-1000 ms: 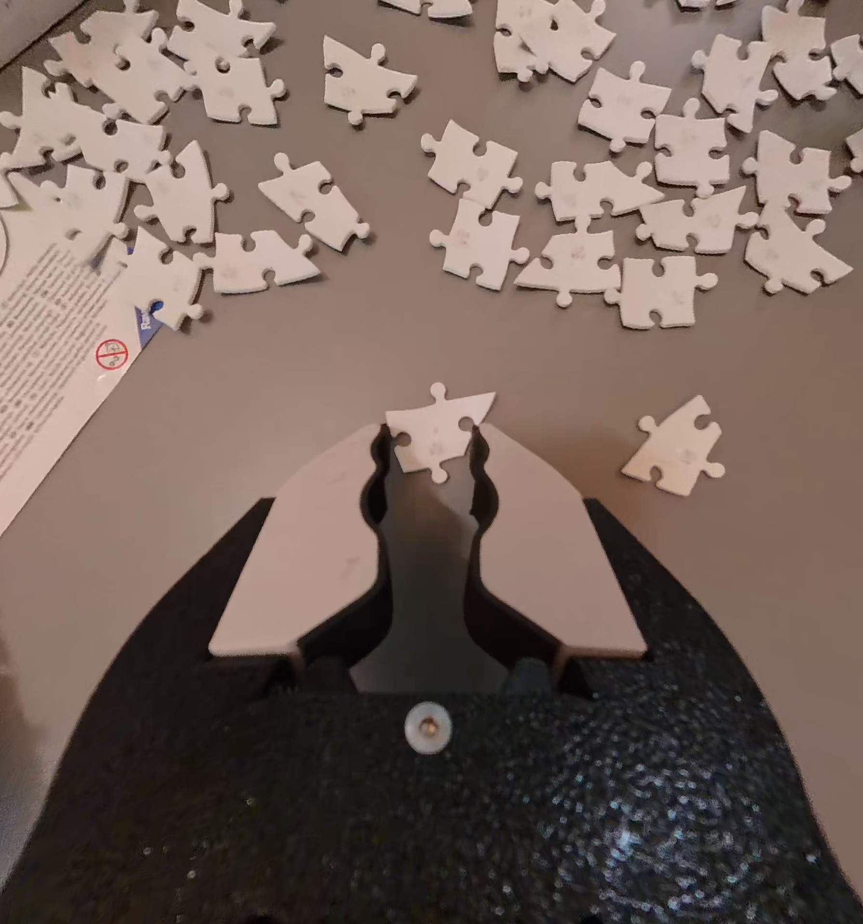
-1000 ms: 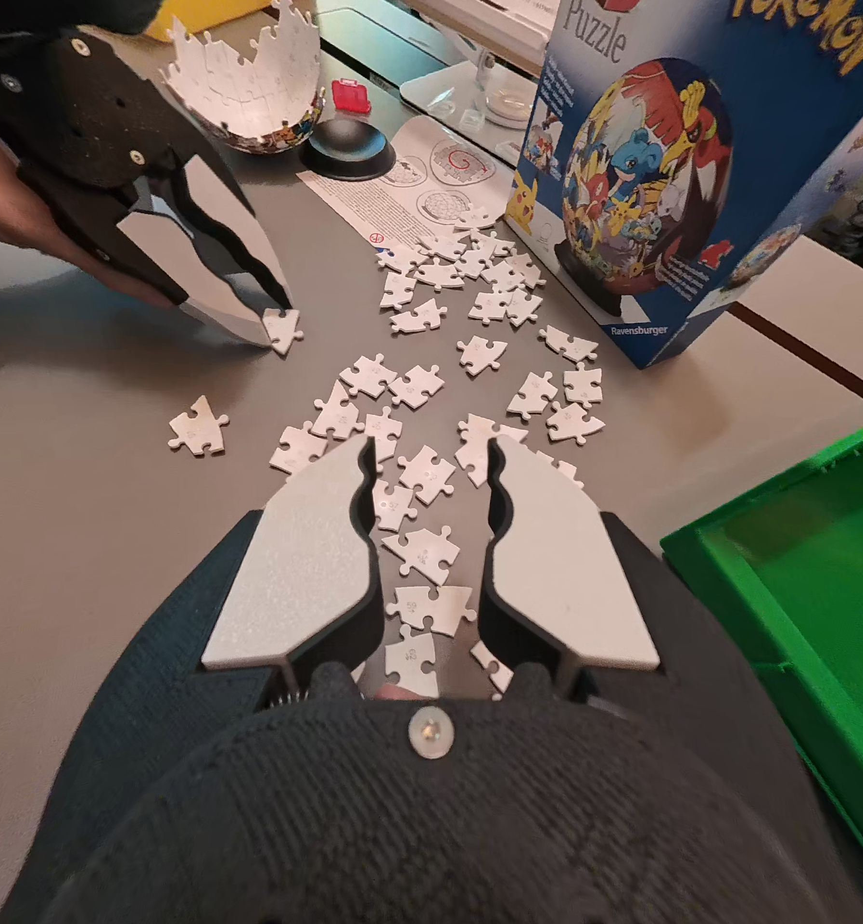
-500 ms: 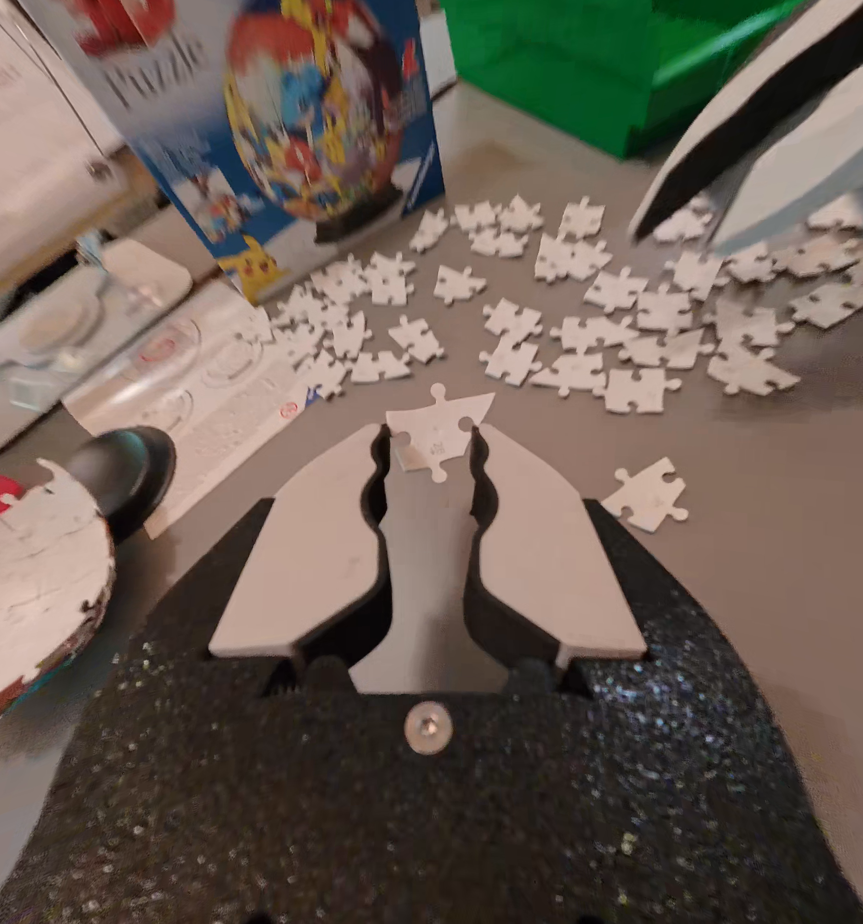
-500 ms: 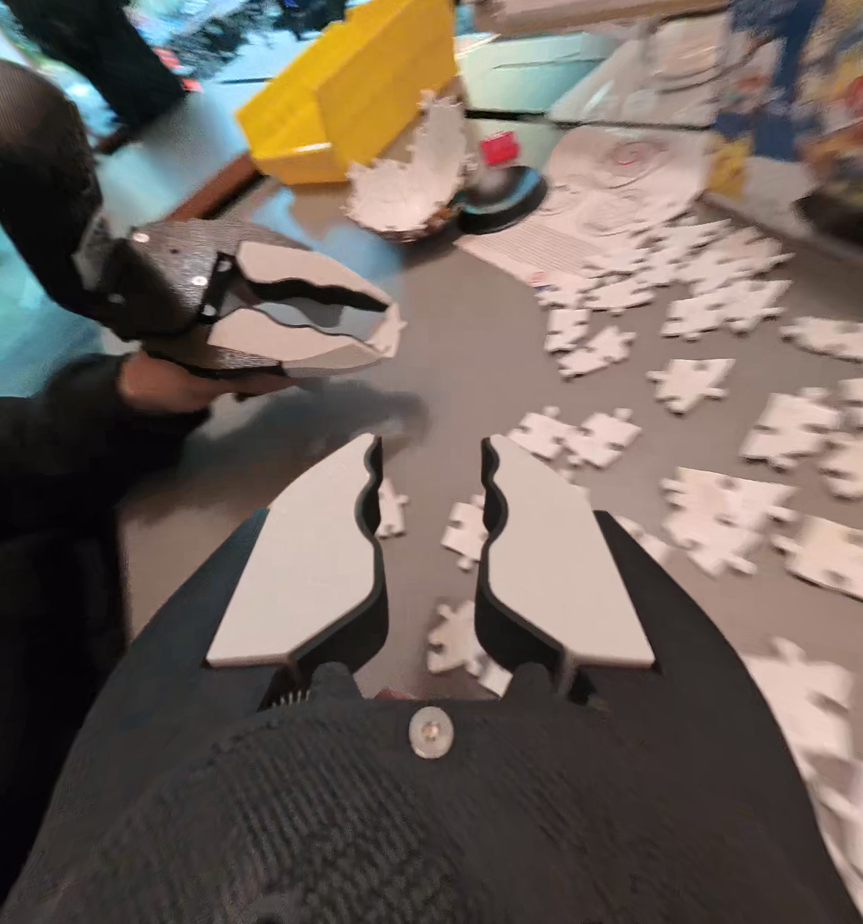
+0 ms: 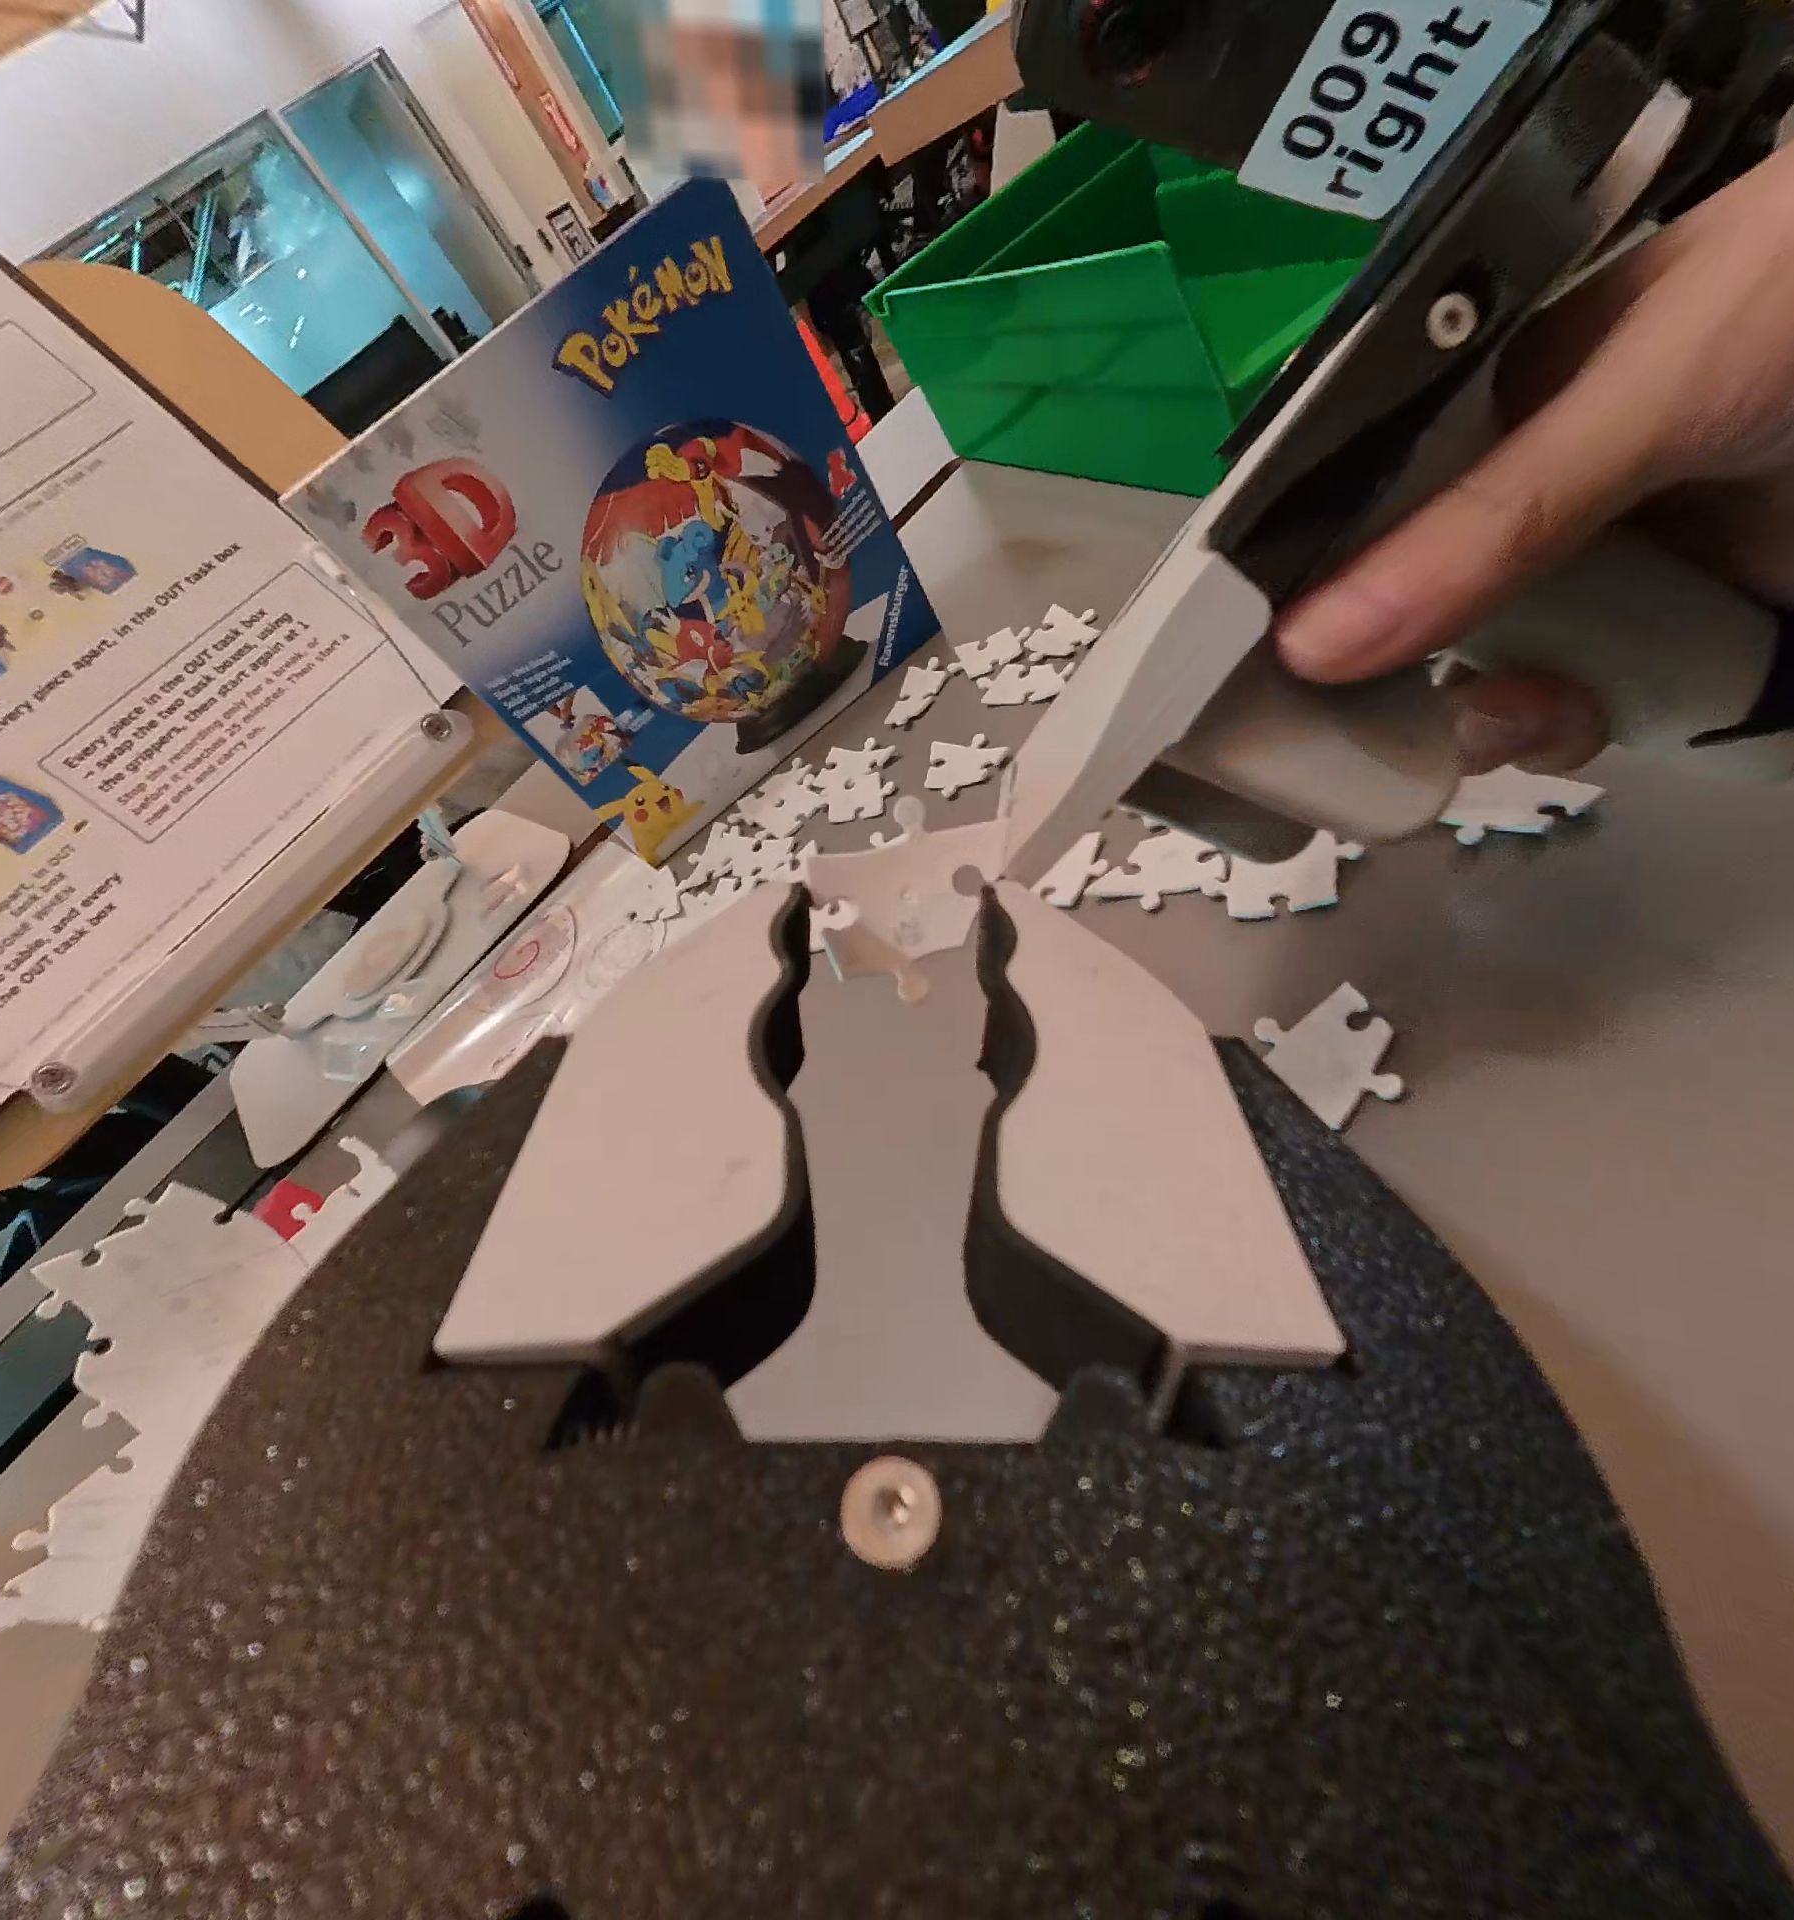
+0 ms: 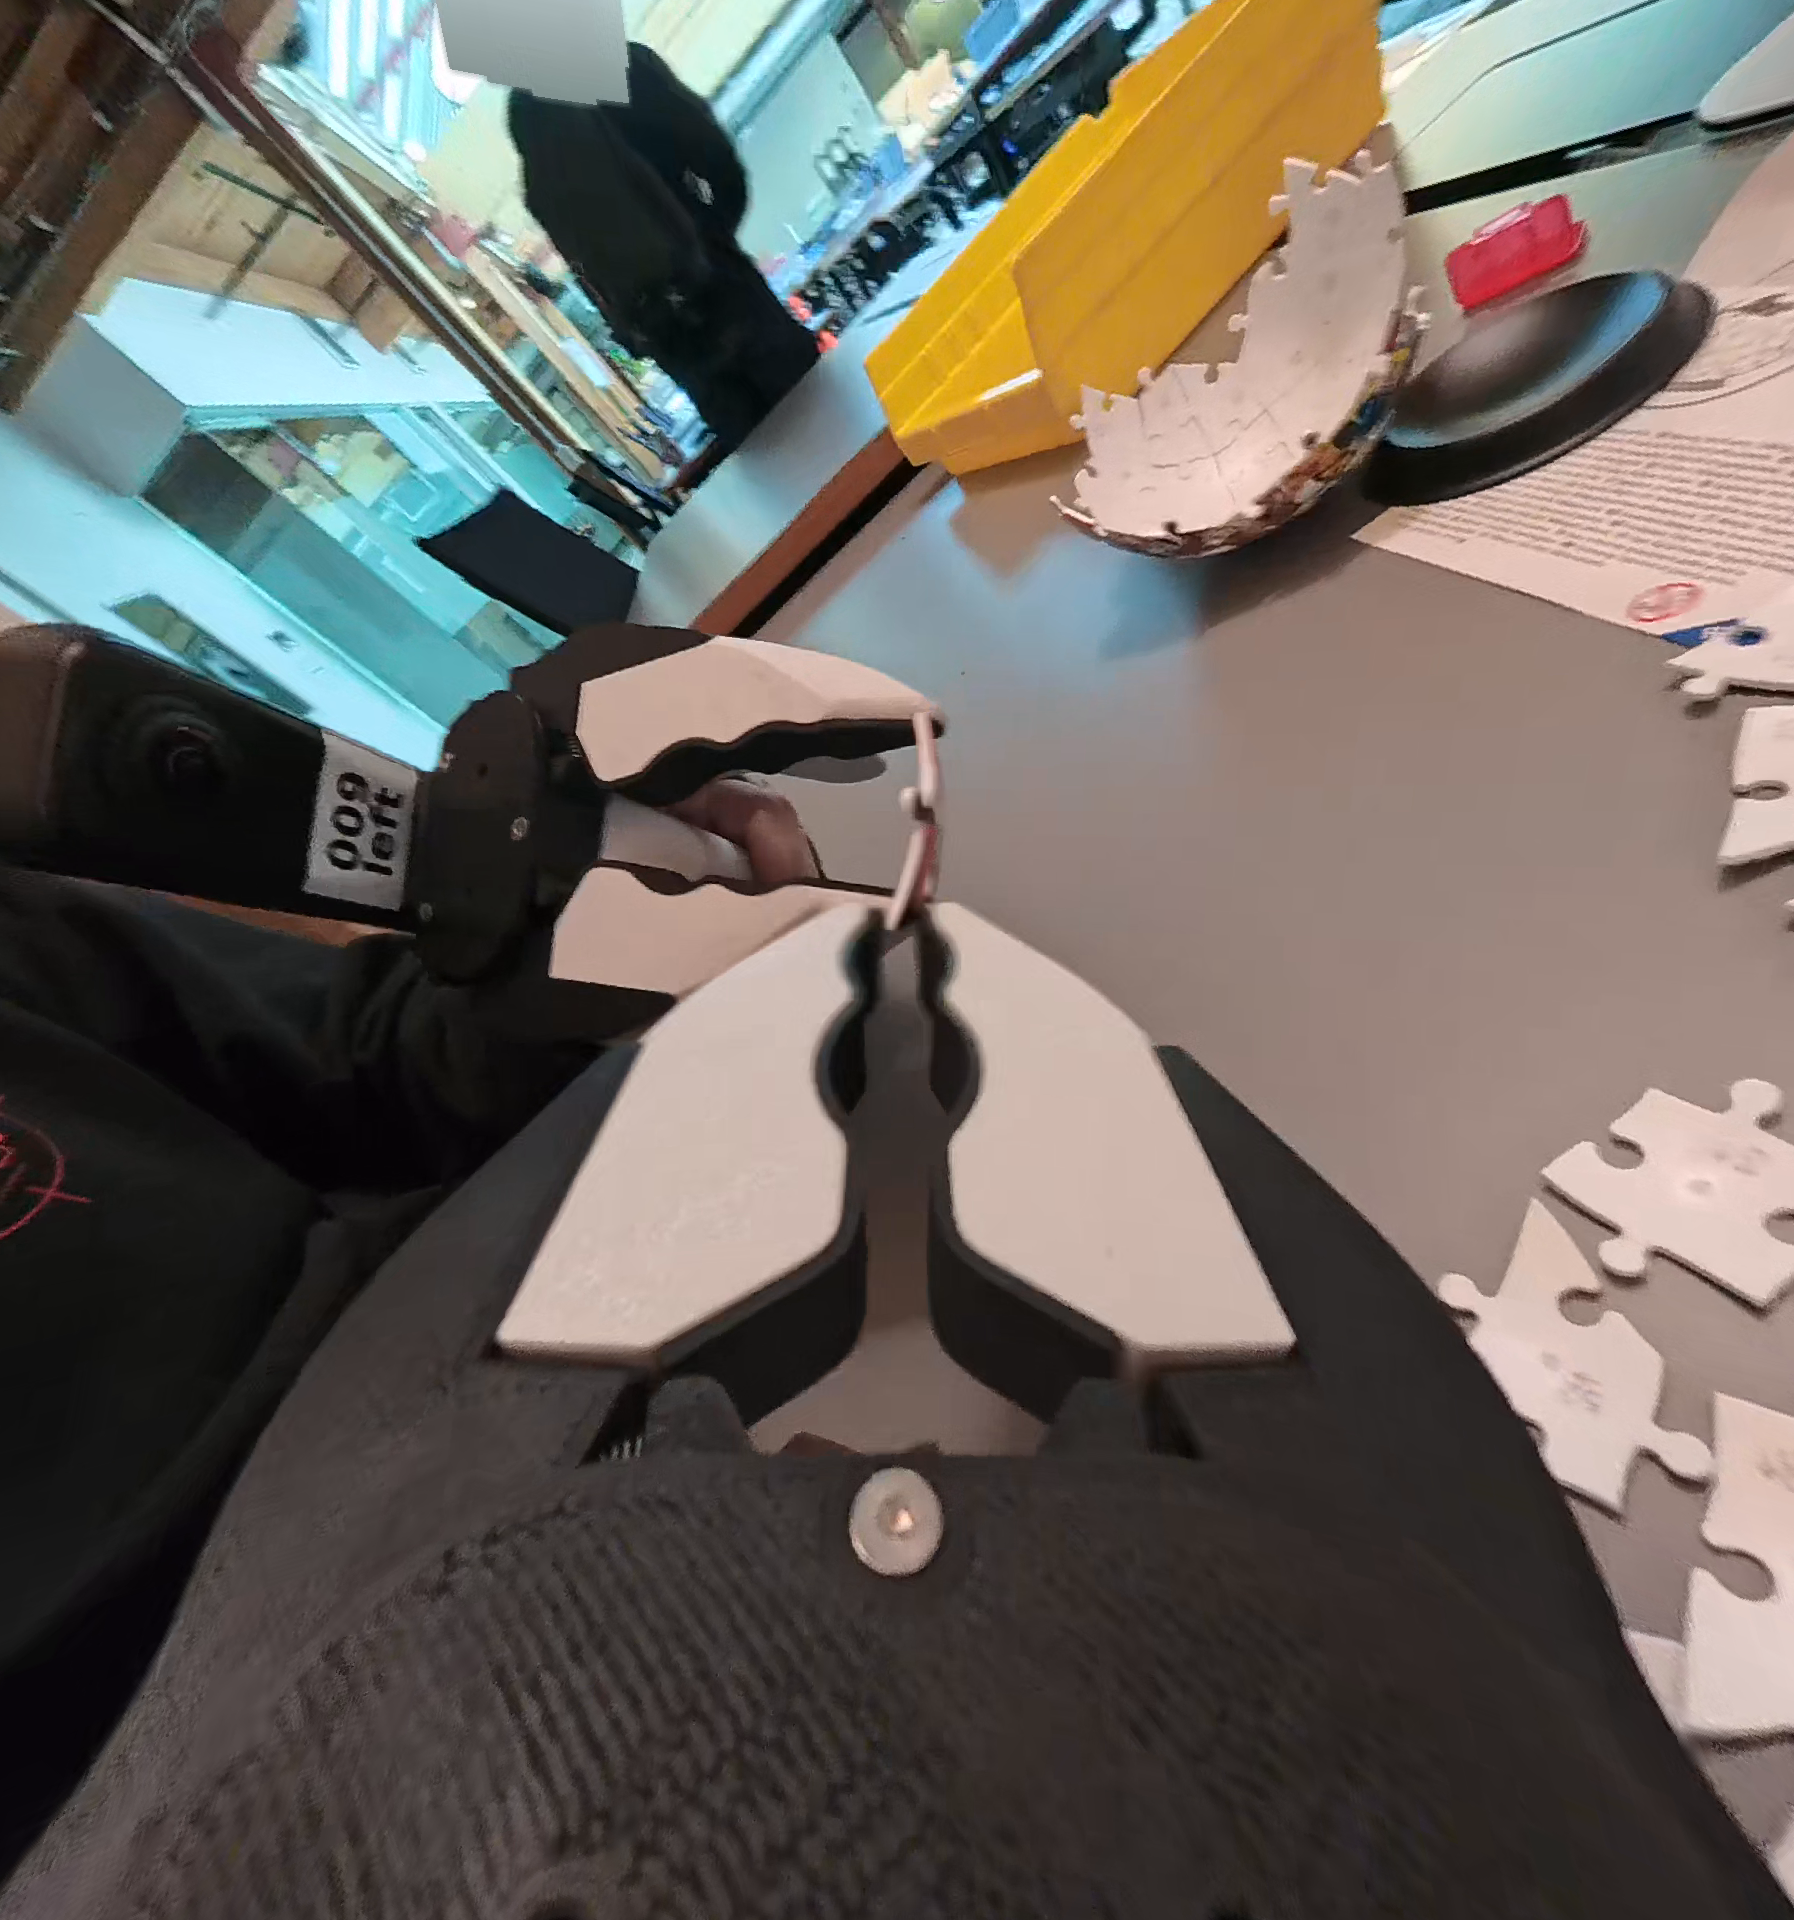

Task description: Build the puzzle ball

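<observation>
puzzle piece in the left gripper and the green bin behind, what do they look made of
Puzzle piece: likely thin rigid plastic or stiff card, matte white back; it holds its shape pinched at the edges. Green bin: apparently moulded plastic, smooth with a slight sheen and uniform colour.

You are working under warm, fairly dim indoor light. Soft shadows lie on the grey table point(image 6: 1236, 790) below the half-built ball point(image 6: 1246, 447). Wide-angle bending curves both views' edges. Loose pieces point(image 6: 1703, 1195) at the right wrist view's right edge are blurred; backgrounds are soft.
</observation>
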